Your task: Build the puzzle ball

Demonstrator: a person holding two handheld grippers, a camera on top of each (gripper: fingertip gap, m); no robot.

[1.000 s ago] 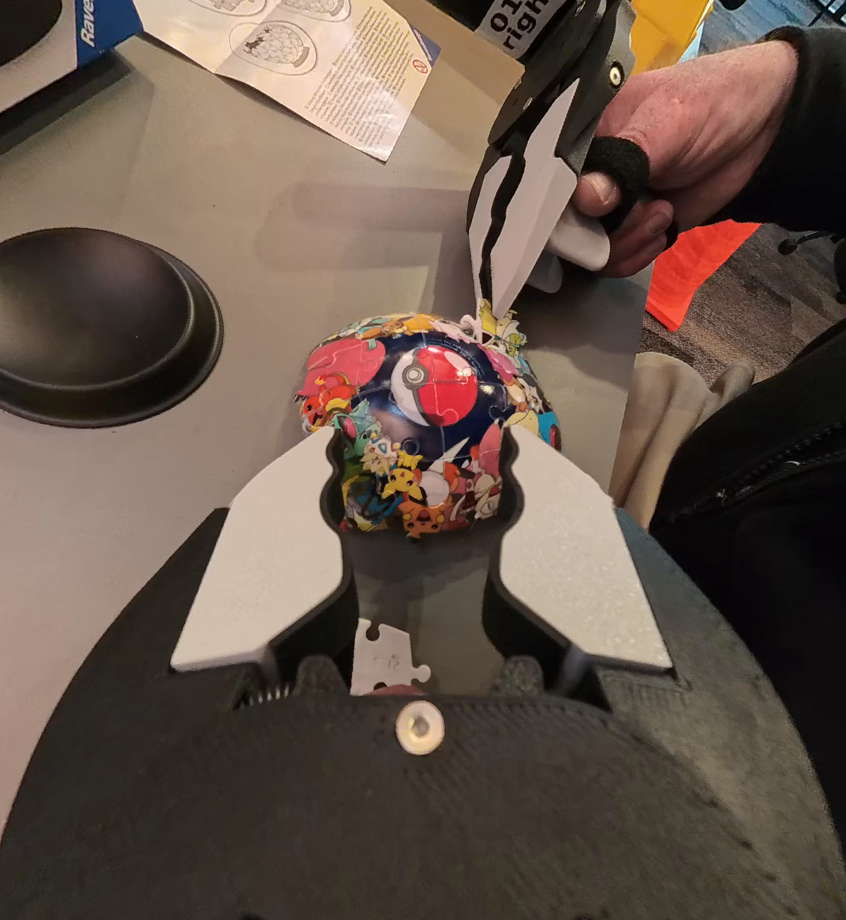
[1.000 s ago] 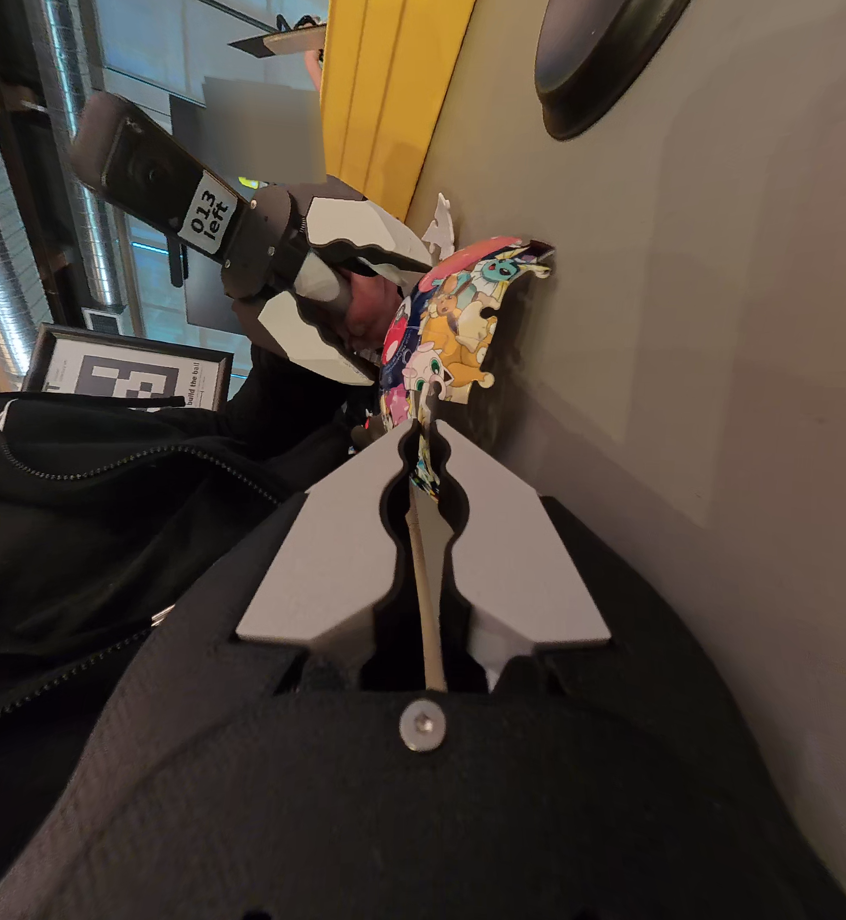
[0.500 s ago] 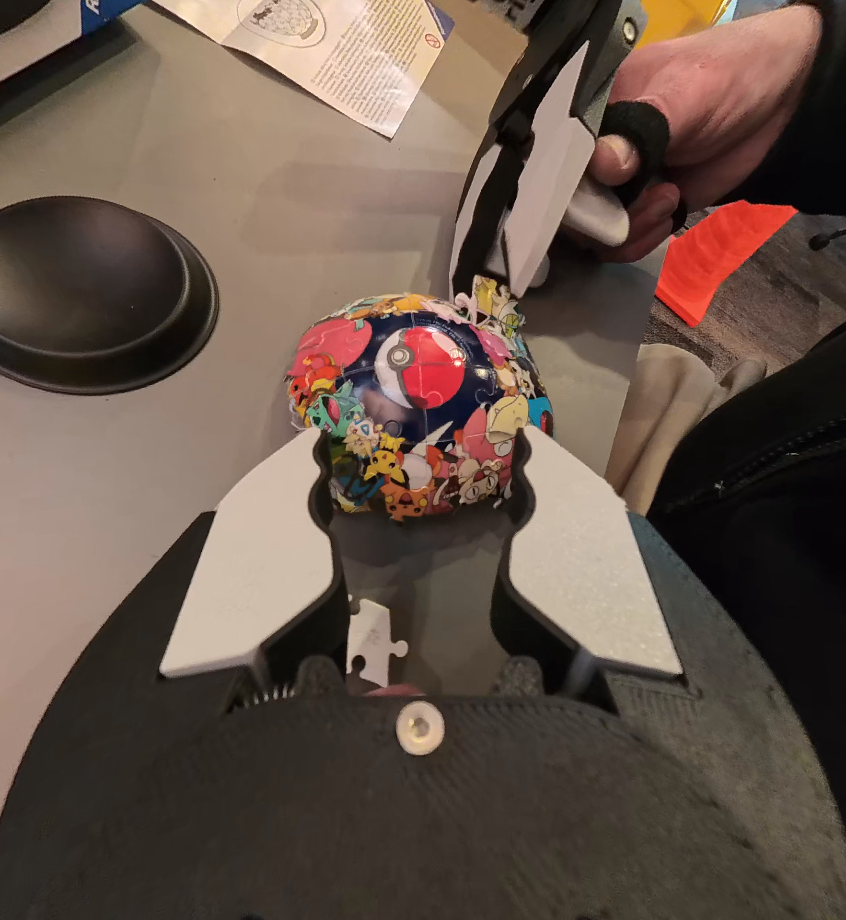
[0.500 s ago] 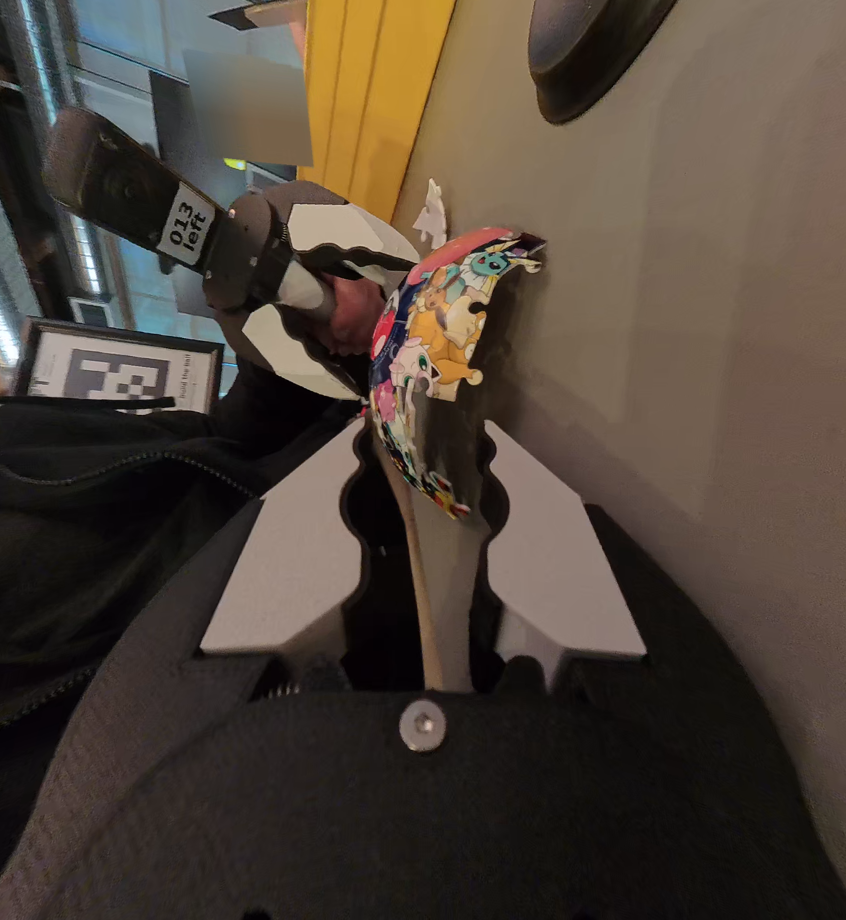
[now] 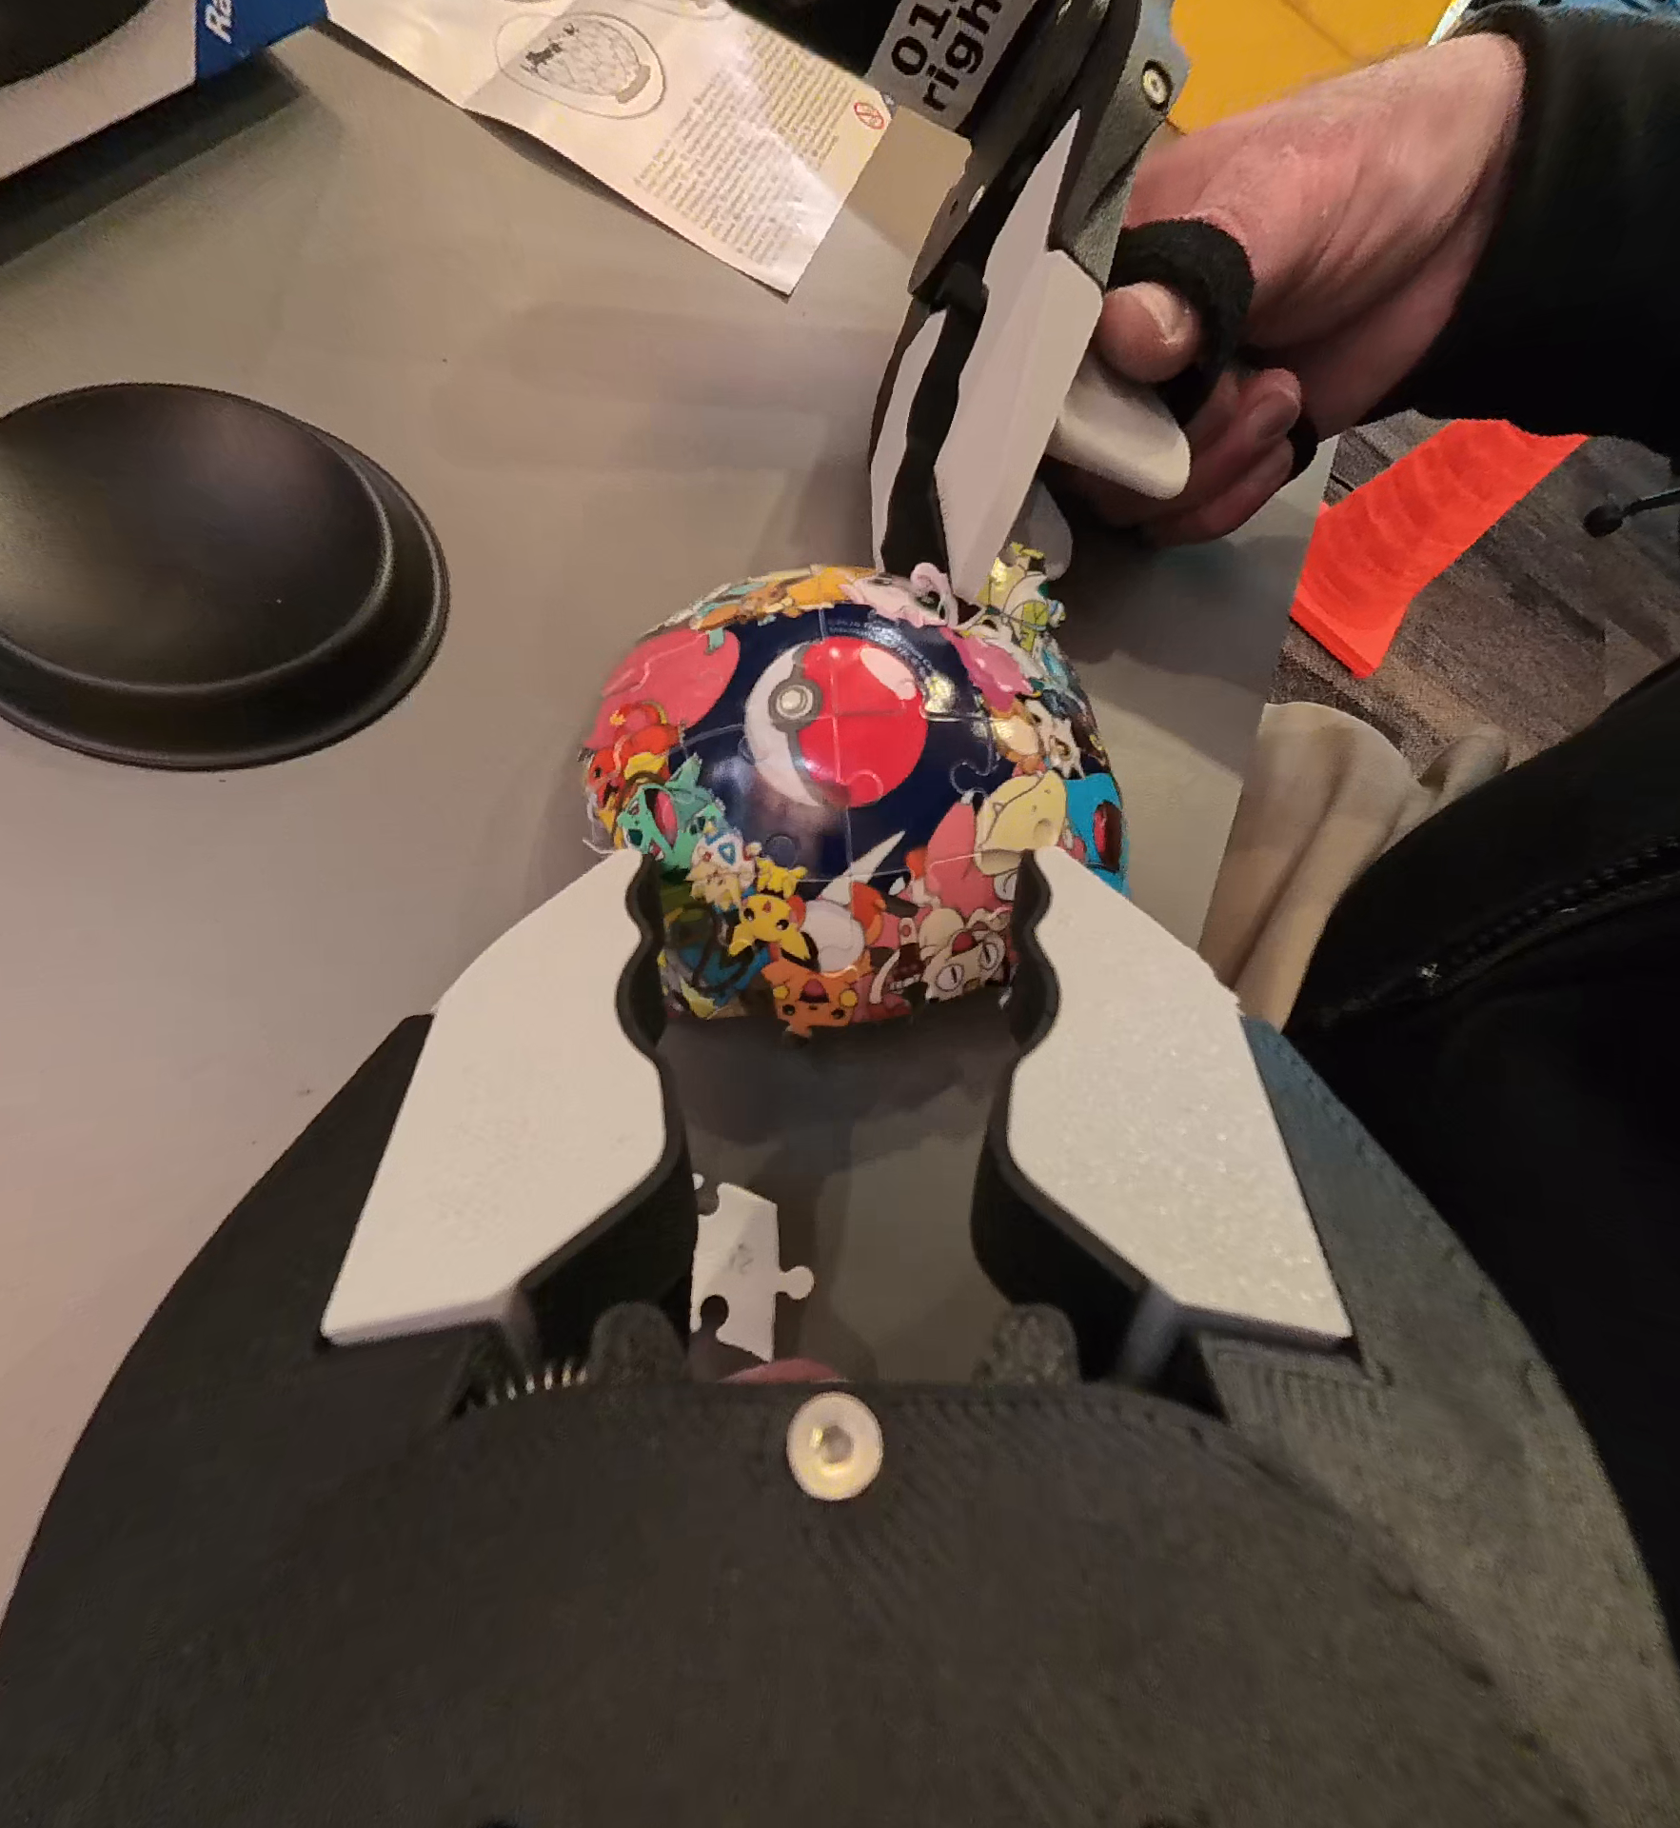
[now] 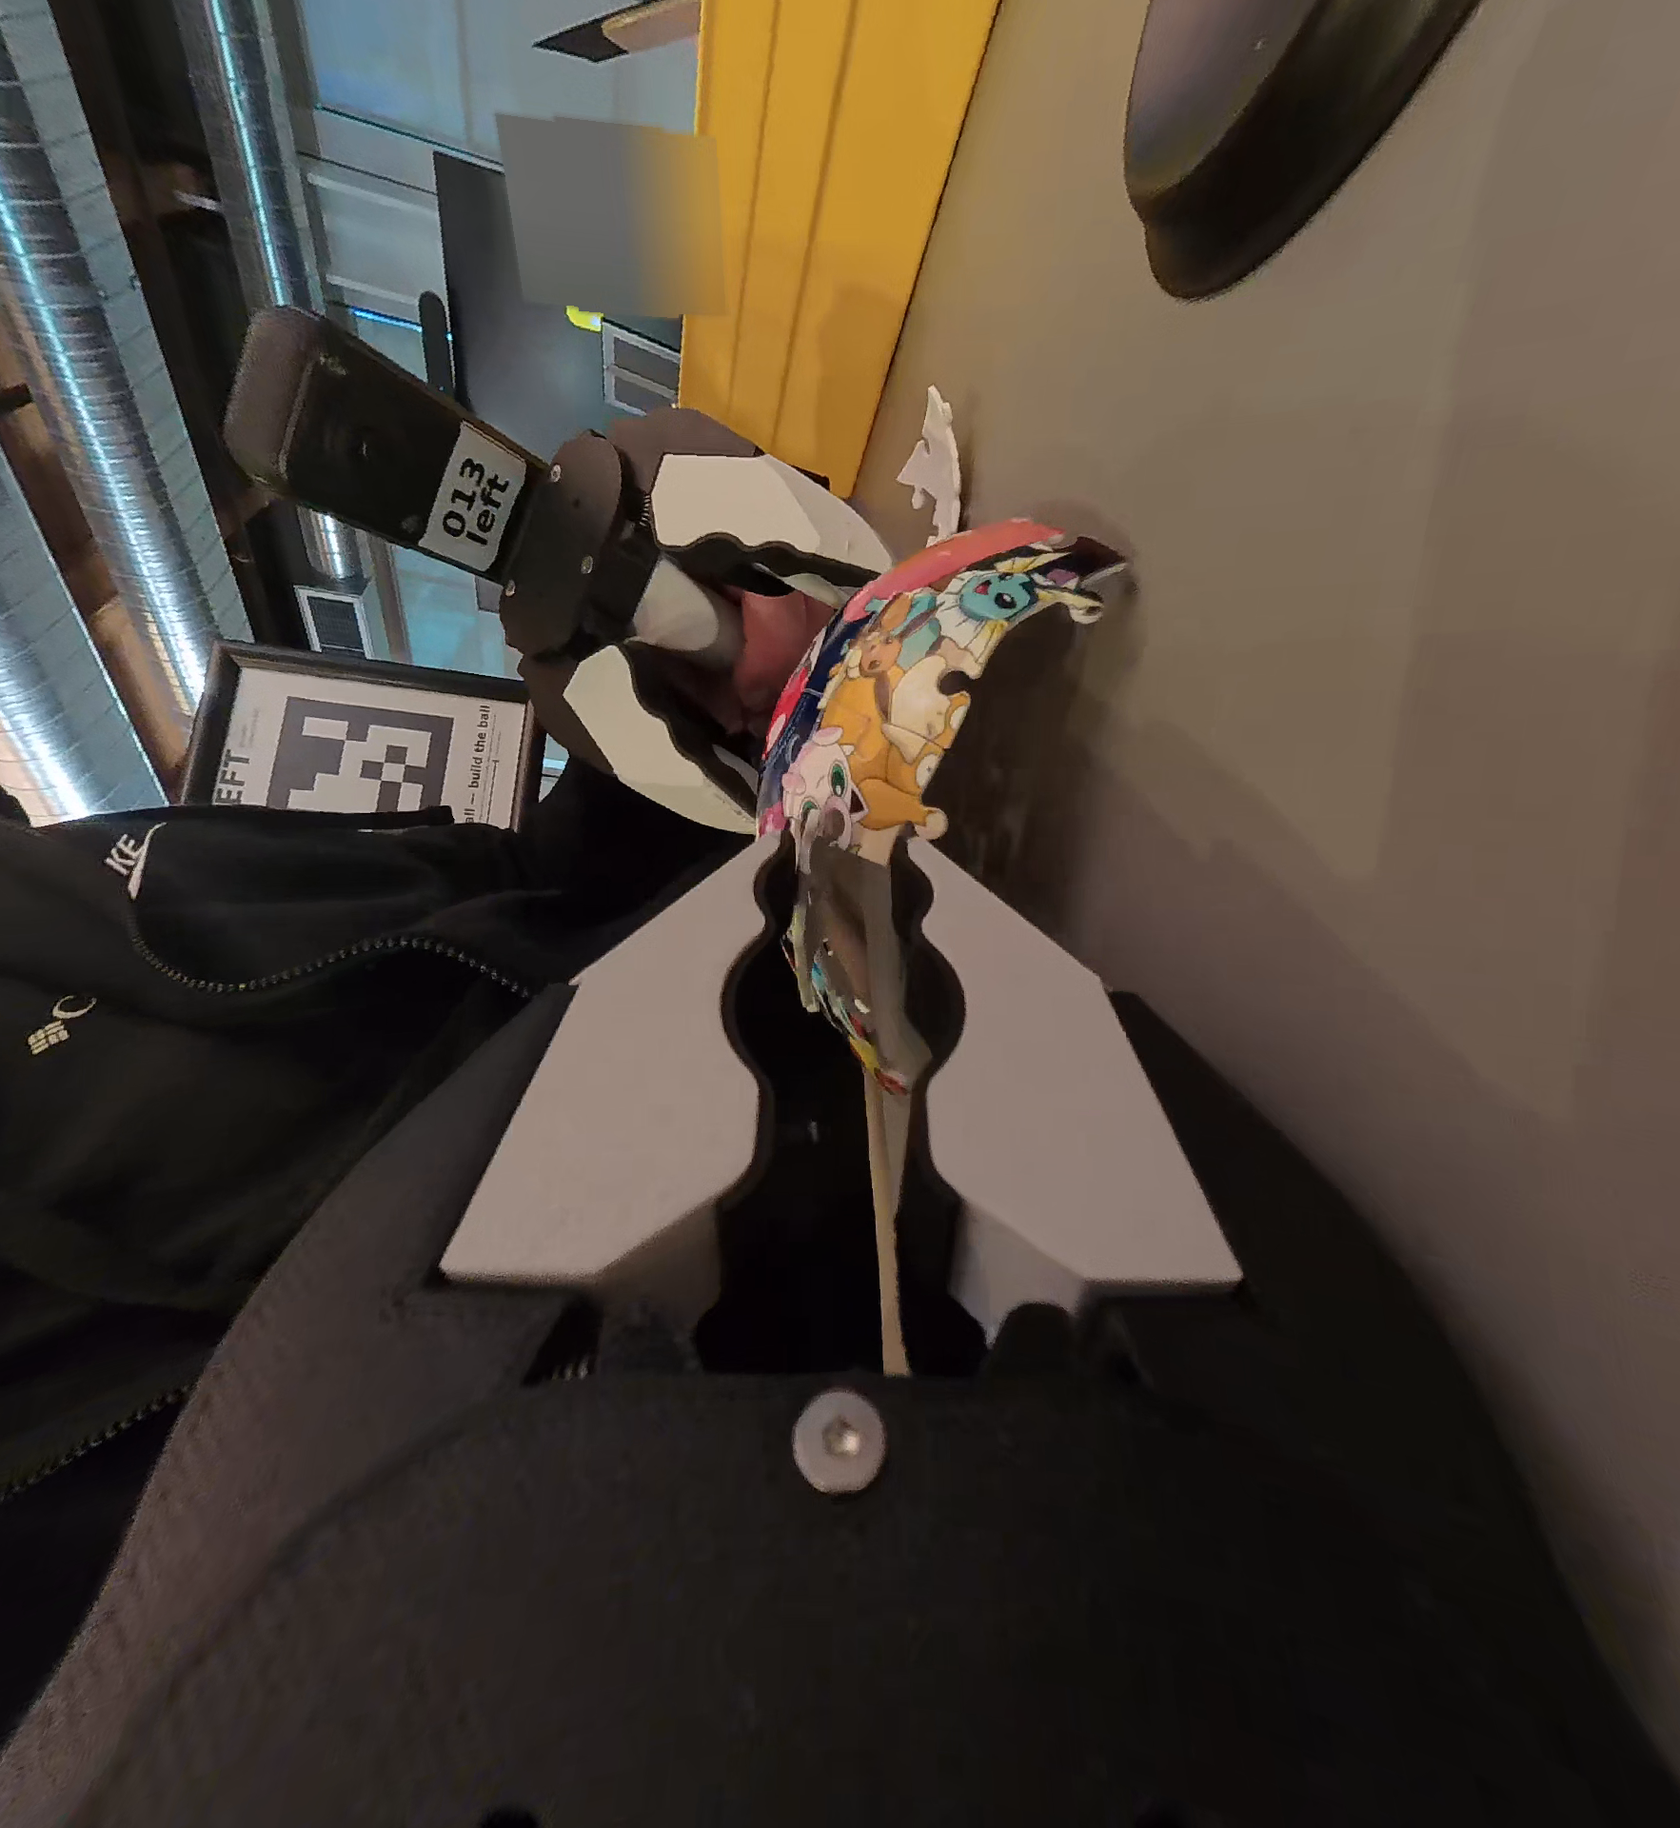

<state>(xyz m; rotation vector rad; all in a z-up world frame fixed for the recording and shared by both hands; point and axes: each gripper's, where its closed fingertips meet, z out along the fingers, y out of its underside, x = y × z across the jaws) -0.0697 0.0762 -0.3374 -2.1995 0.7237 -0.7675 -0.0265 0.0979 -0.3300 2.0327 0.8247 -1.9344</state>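
The puzzle ball [image 5: 845,752] is a half-built colourful dome lying open side down on the grey table [image 5: 222,989], near its right edge. My left gripper [image 5: 831,870] is open, with its jaws on either side of the dome's near edge. My right gripper [image 6: 841,870] is shut on the dome's far rim piece [image 6: 855,950], and it also shows at the far rim in the left wrist view [image 5: 920,564]. The dome [image 6: 895,712] and my left gripper [image 6: 796,692] also show in the right wrist view. A loose white piece [image 5: 742,1276] lies face down under my left gripper.
A black dome-shaped stand [image 5: 173,584] sits on the left of the table. A paper leaflet [image 5: 677,109] and a box [image 5: 74,79] lie at the back. The table's right edge [image 5: 1251,791] is close to the dome, with a beige cloth [image 5: 1330,801] beyond it. Spacing between my two grippers at the tips: around 6 centimeters.
My right gripper let go of the rim, opened wide, then closed on it again. My left gripper's jaws widened a little around the dome. The dome stayed in place.
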